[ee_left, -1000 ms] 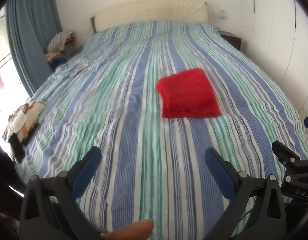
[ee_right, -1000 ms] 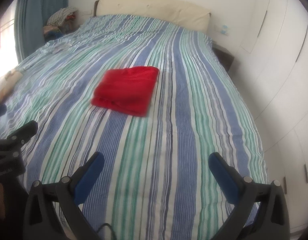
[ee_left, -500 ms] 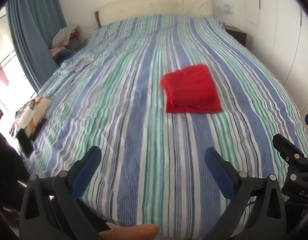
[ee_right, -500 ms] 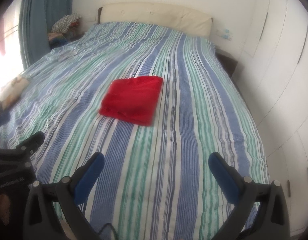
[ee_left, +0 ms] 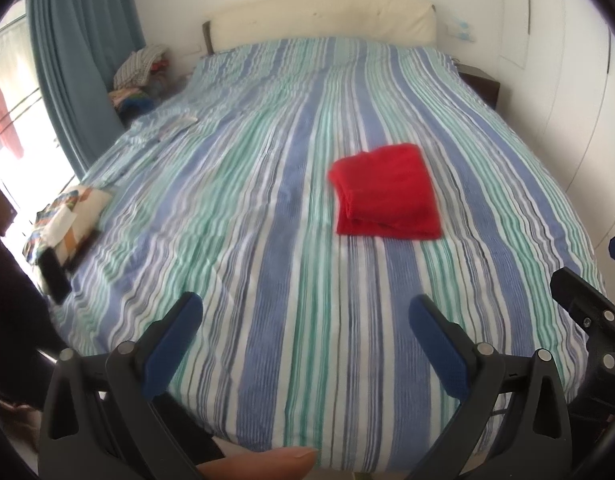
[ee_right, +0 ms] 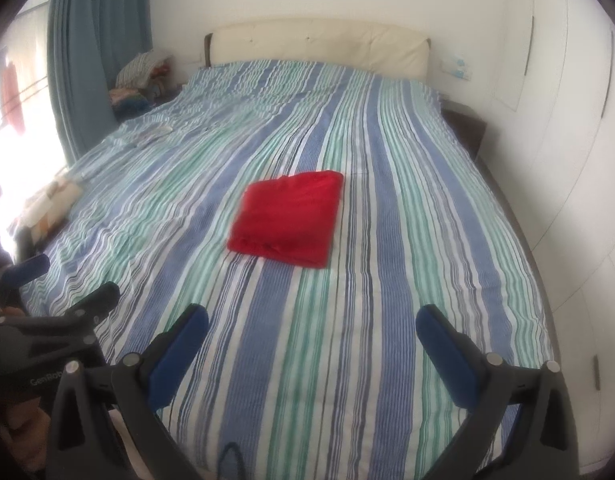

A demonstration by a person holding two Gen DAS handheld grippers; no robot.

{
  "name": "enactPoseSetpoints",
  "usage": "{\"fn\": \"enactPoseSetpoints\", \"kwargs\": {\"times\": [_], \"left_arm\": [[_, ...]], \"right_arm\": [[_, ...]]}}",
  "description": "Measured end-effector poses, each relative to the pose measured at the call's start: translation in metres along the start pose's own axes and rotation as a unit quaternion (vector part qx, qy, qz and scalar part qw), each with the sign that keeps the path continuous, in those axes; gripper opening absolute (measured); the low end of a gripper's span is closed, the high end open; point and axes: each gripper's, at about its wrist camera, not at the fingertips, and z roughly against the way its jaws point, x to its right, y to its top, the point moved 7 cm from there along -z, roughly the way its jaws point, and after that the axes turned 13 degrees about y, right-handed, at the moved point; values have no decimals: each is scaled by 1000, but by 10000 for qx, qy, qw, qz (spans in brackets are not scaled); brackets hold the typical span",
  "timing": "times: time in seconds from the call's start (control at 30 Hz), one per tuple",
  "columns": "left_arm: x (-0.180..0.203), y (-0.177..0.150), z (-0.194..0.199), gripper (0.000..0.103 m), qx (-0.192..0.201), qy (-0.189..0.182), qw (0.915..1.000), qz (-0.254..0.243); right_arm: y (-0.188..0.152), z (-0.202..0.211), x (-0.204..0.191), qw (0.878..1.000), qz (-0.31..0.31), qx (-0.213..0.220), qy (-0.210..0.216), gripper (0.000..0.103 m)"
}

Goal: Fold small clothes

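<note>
A red garment (ee_left: pixel 387 192) lies folded into a neat rectangle on the striped bed, right of centre in the left wrist view. It also shows in the right wrist view (ee_right: pixel 287 220) near the middle of the bed. My left gripper (ee_left: pixel 303 316) is open and empty, held above the foot of the bed, well short of the garment. My right gripper (ee_right: pixel 311 328) is open and empty too, also back over the bed's foot. Each gripper shows at the edge of the other's view.
The bed (ee_left: pixel 267 280) has a blue, green and white striped cover and a cream headboard (ee_left: pixel 319 20). A patterned cushion with a phone (ee_left: pixel 63 232) lies at the left edge. A clothes pile (ee_left: pixel 139 76) and blue curtain (ee_left: pixel 79 60) stand far left. White wardrobes (ee_right: pixel 567 160) line the right.
Both grippers have pulled back and up from the bed. The folded red garment looks smaller and farther away and has stayed in place. Both stay open.
</note>
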Motion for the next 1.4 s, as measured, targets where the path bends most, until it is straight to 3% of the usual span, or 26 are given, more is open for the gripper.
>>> {"fn": "enactPoseSetpoints", "kwargs": {"times": [0.3, 0.4, 0.93, 1.4], "left_arm": [[-4, 4, -1, 103, 50, 103, 9999, 27], [-5, 2, -2, 103, 30, 127, 9999, 21], [-6, 5, 4, 103, 45, 53, 9999, 72], [-3, 5, 1, 103, -12, 57, 9999, 95]], "right_arm": [[3, -6, -8, 9999, 70, -14, 115, 102], [-6, -23, -1, 9996, 22, -280, 50, 102], [4, -6, -14, 9998, 74, -101, 179, 102], [4, -3, -12, 9999, 106, -20, -91, 102]]}}
